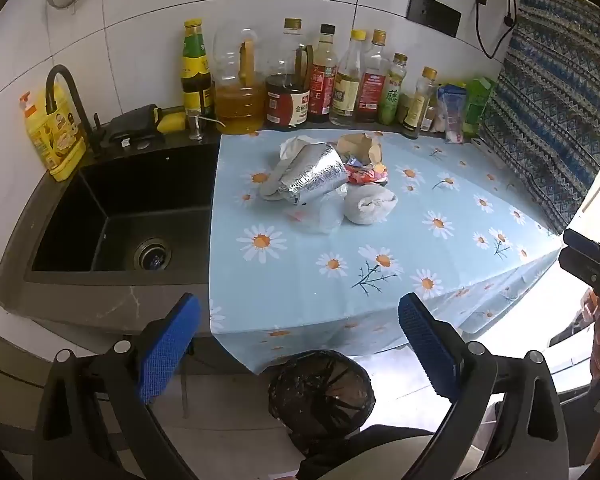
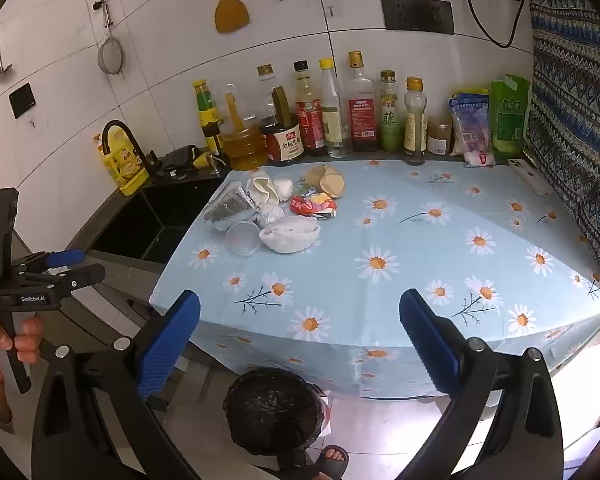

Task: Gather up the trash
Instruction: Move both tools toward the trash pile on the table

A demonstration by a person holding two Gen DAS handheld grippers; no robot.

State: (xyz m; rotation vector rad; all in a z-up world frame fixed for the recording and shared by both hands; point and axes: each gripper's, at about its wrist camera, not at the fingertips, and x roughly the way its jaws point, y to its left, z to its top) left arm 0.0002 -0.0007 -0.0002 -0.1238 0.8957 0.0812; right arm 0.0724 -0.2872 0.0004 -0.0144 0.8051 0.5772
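A pile of trash lies on the daisy tablecloth (image 1: 380, 280) (image 2: 380, 260): a foil bag (image 1: 312, 174) (image 2: 230, 202), a white wad (image 1: 370, 204) (image 2: 290, 234), a clear plastic cup (image 1: 324, 212) (image 2: 243, 238), red wrappers (image 1: 366, 172) (image 2: 312, 205) and brown paper (image 1: 358, 146) (image 2: 328, 180). A bin with a black liner (image 1: 320, 394) (image 2: 274, 412) stands on the floor below the table's front edge. My left gripper (image 1: 300, 348) is open and empty, above the bin; it also shows at the left of the right wrist view (image 2: 56, 268). My right gripper (image 2: 300, 348) is open and empty, short of the table.
A black sink (image 1: 120, 216) (image 2: 148, 220) with a faucet (image 1: 66, 96) lies left of the table. Several bottles (image 1: 320, 76) (image 2: 340, 112) line the back wall. A white phone (image 2: 528, 176) lies at the table's back right by a patterned cloth (image 1: 552, 120) (image 2: 572, 120).
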